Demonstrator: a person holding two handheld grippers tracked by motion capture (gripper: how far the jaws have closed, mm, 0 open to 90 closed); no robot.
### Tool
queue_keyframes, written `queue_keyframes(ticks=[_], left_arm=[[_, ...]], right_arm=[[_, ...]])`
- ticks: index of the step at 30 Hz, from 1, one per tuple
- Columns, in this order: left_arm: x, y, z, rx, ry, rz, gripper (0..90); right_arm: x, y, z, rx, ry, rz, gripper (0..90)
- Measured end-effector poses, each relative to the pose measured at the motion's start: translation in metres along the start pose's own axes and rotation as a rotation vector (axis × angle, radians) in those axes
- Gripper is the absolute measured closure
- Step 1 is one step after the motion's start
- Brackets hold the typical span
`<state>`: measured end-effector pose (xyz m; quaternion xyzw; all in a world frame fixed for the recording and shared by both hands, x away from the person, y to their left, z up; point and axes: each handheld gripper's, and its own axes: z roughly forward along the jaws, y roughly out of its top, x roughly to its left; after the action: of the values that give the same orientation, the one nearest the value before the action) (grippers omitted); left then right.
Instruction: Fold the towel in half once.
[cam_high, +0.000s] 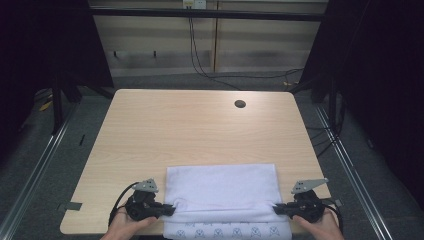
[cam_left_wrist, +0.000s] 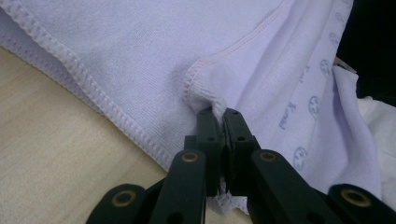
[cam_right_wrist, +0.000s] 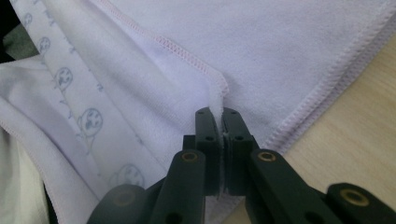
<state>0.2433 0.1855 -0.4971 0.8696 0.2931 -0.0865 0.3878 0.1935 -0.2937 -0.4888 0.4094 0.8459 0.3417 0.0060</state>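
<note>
A pale lilac towel (cam_high: 222, 187) lies at the lower middle of the high view, on the near part of the light wooden tabletop (cam_high: 190, 130), its near edge hanging over the tabletop's front rim at the bottom of the frame. The hanging strip carries a row of small printed faces.

The left gripper (cam_high: 170, 210) sits at the lower left of the high view, at the towel's left near corner, with a hand (cam_high: 127, 227) behind it at the bottom edge. In the left gripper view its fingers (cam_left_wrist: 208, 135) are pressed together on a bunched corner of the hemmed cloth, which puckers up just above their tips at the frame's centre; a frayed bit of hem shows below them.

The right gripper (cam_high: 276, 209) is at the lower right of the high view, at the towel's right near corner, held by the other hand (cam_high: 320, 225). In the right gripper view its fingers (cam_right_wrist: 207, 135) are closed on a folded edge of the towel at mid-frame, the stitched hem running away to the upper left.

A white fabric at the far edge of each gripper view may be the person's clothing; it is too blurred to be sure.

A round cable hole (cam_high: 240, 104) lies in the tabletop's upper right.
</note>
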Motion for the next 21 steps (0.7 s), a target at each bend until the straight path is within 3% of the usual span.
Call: queue_keyframes(ticks=[2,4,7,14,17,18,21], left_arm=[[0.000,0.004,0.003,-0.011,0.050,0.037,87.4],[0.006,0.010,0.005,-0.020,0.068,0.034,87.5],[0.023,0.020,0.007,-0.038,0.080,0.008,87.6],[0.059,0.044,0.012,-0.072,0.146,0.000,87.6],[0.070,0.052,0.013,-0.080,0.166,-0.010,87.6],[0.082,0.059,0.015,-0.092,0.189,-0.022,87.7],[0.096,0.070,0.016,-0.093,0.211,-0.039,87.6]], right_arm=[[-0.001,0.003,0.001,0.004,-0.006,0.000,87.1],[-0.004,0.008,0.005,-0.006,-0.003,0.007,87.1],[-0.006,0.013,0.008,-0.007,-0.025,-0.002,87.1],[-0.018,0.031,0.020,-0.028,-0.065,0.009,87.1],[-0.026,0.044,0.026,-0.028,-0.086,0.009,87.1],[-0.033,0.052,0.031,-0.030,-0.088,0.011,87.0],[-0.044,0.065,0.038,-0.036,-0.112,0.017,87.1]])
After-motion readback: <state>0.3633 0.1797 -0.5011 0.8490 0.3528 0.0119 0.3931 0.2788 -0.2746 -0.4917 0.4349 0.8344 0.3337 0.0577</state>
